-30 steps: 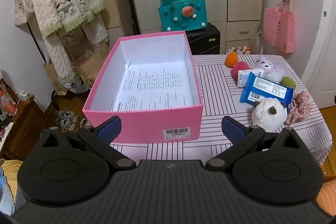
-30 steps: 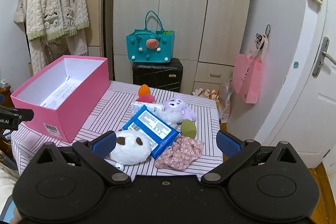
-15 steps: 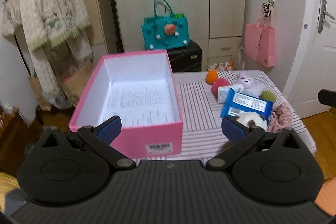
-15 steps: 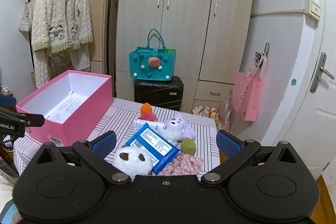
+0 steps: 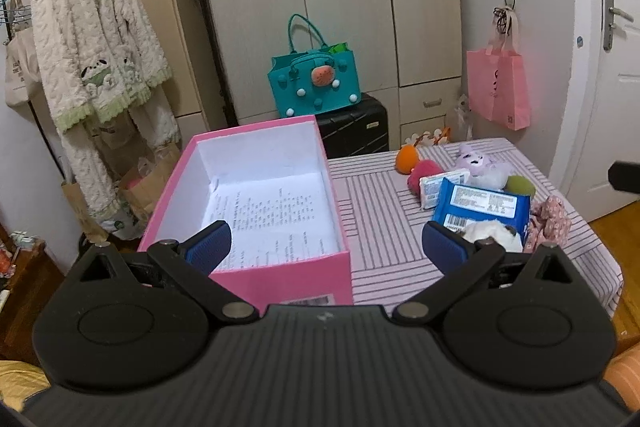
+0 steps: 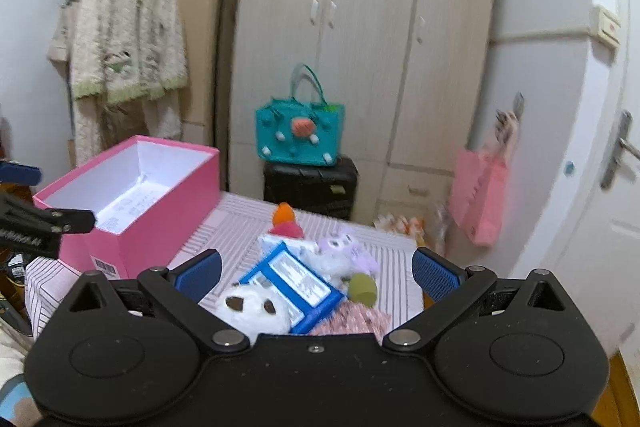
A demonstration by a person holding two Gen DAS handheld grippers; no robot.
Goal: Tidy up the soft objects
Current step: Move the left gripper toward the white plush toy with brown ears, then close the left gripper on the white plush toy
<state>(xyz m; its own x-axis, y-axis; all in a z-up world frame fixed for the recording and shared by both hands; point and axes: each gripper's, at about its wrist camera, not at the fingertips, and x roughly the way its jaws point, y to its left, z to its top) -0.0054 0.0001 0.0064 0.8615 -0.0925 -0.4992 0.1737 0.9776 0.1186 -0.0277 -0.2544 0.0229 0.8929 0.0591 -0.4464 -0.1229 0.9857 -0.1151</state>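
None of the soft things has gone into the pink box yet, so by my reading the sorting has not begun. It stands open at the left end of the striped surface, holding only a printed sheet on its white floor.

The left gripper hovers above the box's near wall, jaws wide and holding nothing. Right of the box a bare stretch of cloth separates it from the pile, which lies bunched at the right end: an orange sponge touching a red one, a small white packet, a blue wipes pack lying partly over a white plush, a purple plush, a green sponge and a floral scrunchie.

The right gripper hangs over that pile, jaws wide and empty. Everything is left to move.
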